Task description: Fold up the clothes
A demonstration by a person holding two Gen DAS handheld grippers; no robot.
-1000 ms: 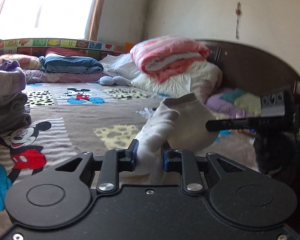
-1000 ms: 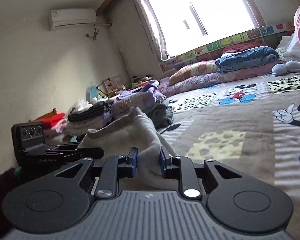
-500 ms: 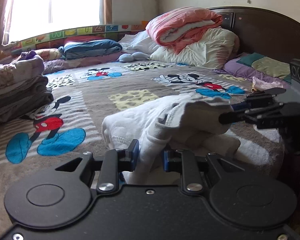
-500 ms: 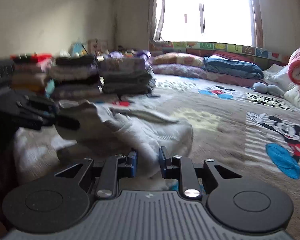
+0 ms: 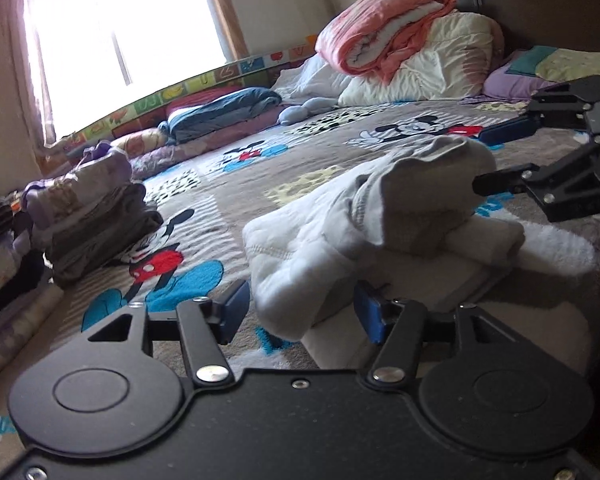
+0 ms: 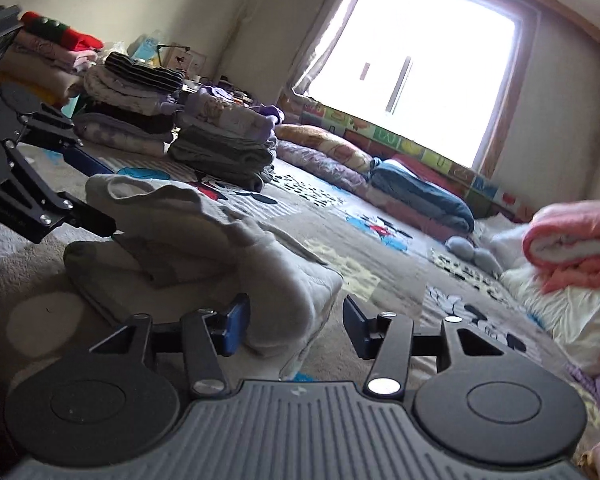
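Left wrist view: the white garment (image 5: pixel 364 236) lies bunched on the bed (image 5: pixel 228 200) at frame centre. Left gripper (image 5: pixel 300 312) and right gripper (image 6: pixel 292 320) are opening, fingers released around its edge.

Strong daylight pours through a wide window (image 6: pixel 432 68) with a wooden frame and pale curtains (image 6: pixel 324 36) drawn to one side, washing out the glass. The walls (image 6: pixel 112 4) are plain cream. A large bed (image 5: pixel 236 216) fills the room, covered with a grey-brown cartoon-mouse blanket. A colourful picture-panel board (image 5: pixel 204 80) runs under the window, with pillows (image 6: pixel 324 144) and a blue quilt (image 5: pixel 224 112) along it. A dark wooden headboard (image 5: pixel 540 4) backs folded pink and white bedding (image 5: pixel 400 44).
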